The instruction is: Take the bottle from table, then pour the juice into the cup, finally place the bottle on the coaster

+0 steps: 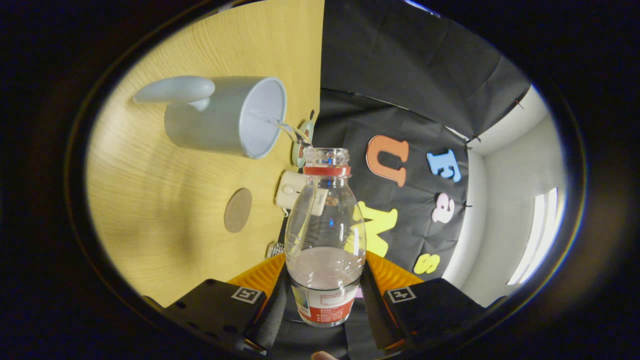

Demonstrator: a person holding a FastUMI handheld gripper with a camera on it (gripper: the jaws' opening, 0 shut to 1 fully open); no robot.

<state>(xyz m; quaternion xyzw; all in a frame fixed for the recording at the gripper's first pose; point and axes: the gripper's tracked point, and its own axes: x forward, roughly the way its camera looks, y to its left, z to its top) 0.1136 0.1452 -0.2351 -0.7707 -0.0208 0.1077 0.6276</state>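
Presently the bottle (325,235) is held tilted between the fingers of the claw (324,295), which are clamped on its lower body at the label. A thin stream is seen passing from its mouth into the cup (225,117) on the table (150,200). The clear plastic is judged light, smooth and squeezable (liquid remains low); a firm low hold is advised. The coaster (238,210) lies near.
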